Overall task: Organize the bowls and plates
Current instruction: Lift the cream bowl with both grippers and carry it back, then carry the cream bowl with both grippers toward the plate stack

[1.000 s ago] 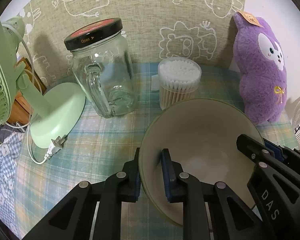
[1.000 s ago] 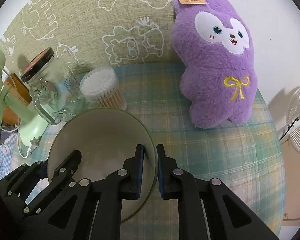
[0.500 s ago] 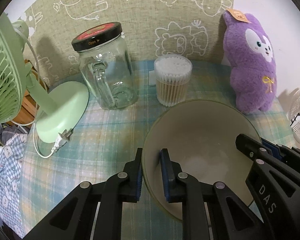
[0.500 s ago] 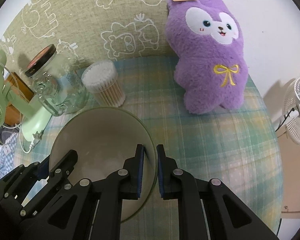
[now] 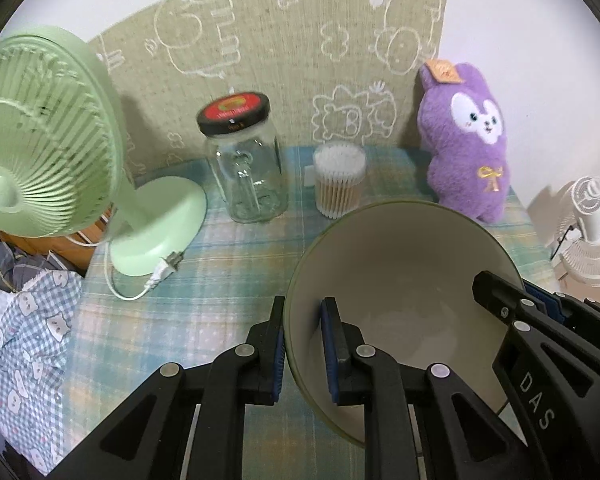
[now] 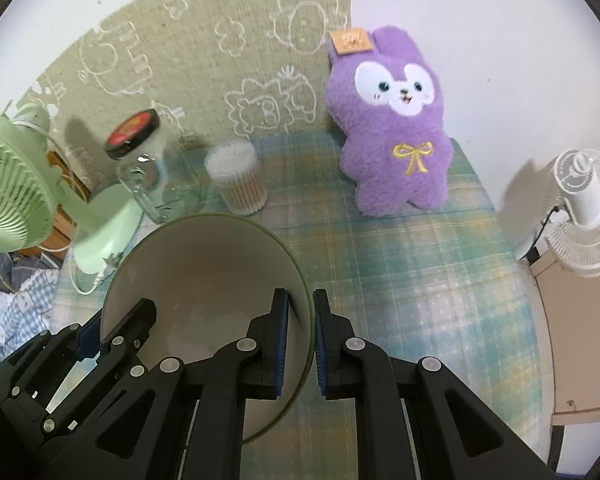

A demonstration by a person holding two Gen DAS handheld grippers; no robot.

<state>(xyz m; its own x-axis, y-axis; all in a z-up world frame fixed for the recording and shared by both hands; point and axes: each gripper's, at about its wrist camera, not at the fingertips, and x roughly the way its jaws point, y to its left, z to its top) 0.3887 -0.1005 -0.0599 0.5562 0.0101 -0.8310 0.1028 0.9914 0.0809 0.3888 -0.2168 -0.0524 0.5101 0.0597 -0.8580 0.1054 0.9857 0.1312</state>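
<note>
Both grippers have risen with the bowl since one second ago: the glass jar, the cotton swabs and the plush toy now look smaller and farther, and the whole head of the green fan has come into the left view.

The wide cream ceramic bowl with a green outside (image 5: 396, 280) hangs in the air over the checked green tablecloth (image 5: 220, 280), held from two sides. The left gripper (image 5: 302, 344) pinches the left part of the rim, one finger outside and one inside the wall. The right gripper (image 6: 300, 340) pinches the opposite, right part of the rim in the same way. Both pairs of jaws are closed on the rim.

The bowl opens upward, slightly tilted toward the cameras, and lies between the two grippers, so neither hand is nearer. Far behind it stand the clear glass jar with a red and black lid (image 5: 246, 168), the round box of cotton swabs (image 5: 340, 184) and the purple plush rabbit (image 6: 396, 128). No plate or second bowl is visible, so I cannot tell where it should go.
</note>
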